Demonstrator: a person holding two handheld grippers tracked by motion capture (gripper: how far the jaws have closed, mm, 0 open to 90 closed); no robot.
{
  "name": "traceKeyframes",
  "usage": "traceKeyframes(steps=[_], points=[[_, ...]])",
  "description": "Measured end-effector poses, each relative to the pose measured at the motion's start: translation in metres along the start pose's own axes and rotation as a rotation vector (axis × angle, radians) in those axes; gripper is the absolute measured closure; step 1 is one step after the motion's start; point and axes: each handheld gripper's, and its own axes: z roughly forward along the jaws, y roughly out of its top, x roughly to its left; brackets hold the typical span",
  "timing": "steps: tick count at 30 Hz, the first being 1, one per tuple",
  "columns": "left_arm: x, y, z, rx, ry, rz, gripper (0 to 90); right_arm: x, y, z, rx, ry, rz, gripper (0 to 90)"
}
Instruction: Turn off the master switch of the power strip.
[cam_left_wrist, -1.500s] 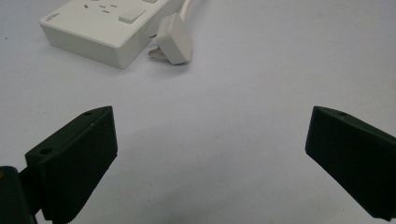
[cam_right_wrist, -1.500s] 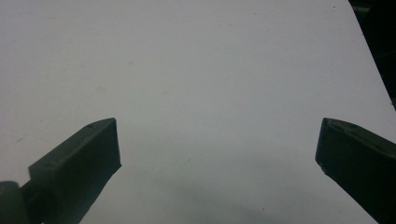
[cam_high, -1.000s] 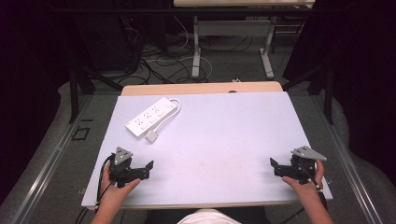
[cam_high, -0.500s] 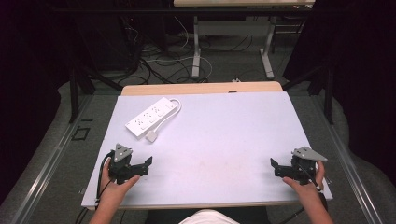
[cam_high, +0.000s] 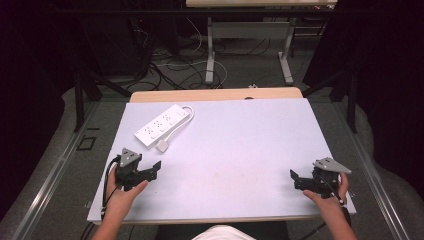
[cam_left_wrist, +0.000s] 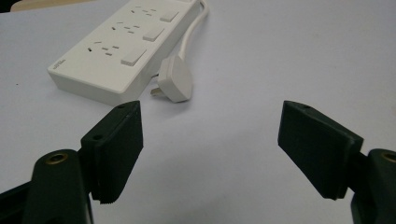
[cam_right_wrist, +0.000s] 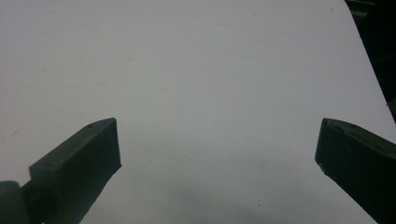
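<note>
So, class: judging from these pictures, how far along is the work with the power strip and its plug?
Nothing looks done: the power strip and plug lie untouched. In hand: the left gripper faces them, jaws just closing with nothing between. The right gripper waits open. Reaching and grasping remain.

Open tabletop, one obstacle ahead of the left gripper

Power strip (cam_left_wrist: 116, 51) and its plug (cam_left_wrist: 175, 81) lie just beyond the left gripper (cam_left_wrist: 210, 140); bare tabletop (cam_right_wrist: 210, 70) stretches before the right gripper (cam_right_wrist: 217, 158).

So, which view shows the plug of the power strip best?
The left gripper view: the plug lies close ahead, its pins visible, beside the power strip. In the high view the plug is a small white shape. The right gripper view looks along the table.
</note>
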Motion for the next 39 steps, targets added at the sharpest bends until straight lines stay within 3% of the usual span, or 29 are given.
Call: traceKeyframes(steps=[2, 3, 7, 8, 11, 15, 24, 39], points=[[0.0, 0.002, 0.001, -0.003, -0.006, -0.004, 23.4, 0.0, 0.001, -0.002, 0.024, -0.002, -0.004, 0.0], [-0.001, 0.003, 0.002, -0.008, -0.01, -0.01, 23.5, 0.001, 0.0, 0.0, 0.002, -0.007, 0.005, 0.0], [0.0, 0.009, 0.003, -0.009, -0.011, -0.019, 23.9, 0.002, 0.0, 0.001, -0.003, -0.015, 0.004, 0.0], [0.0, 0.011, 0.004, -0.014, -0.009, -0.022, 24.0, 0.001, 0.001, -0.001, 0.024, -0.006, -0.004, 0.0], [0.0, 0.016, 0.004, -0.009, -0.005, -0.017, 24.3, 0.001, 0.001, 0.002, -0.002, -0.003, -0.007, 0.0], [0.0, 0.024, 0.005, -0.009, -0.002, -0.009, 24.4, 0.002, 0.0, 0.002, 0.002, -0.002, -0.004, 0.0], [-0.001, 0.041, 0.006, -0.014, -0.038, -0.042, 28.8, 0.002, 0.0, 0.001, 0.003, -0.001, -0.004, 0.0], [-0.006, 0.071, 0.015, -0.01, -0.051, -0.015, 34.8, 0.002, 0.0, 0.002, 0.004, 0.002, -0.004, 0.0]])
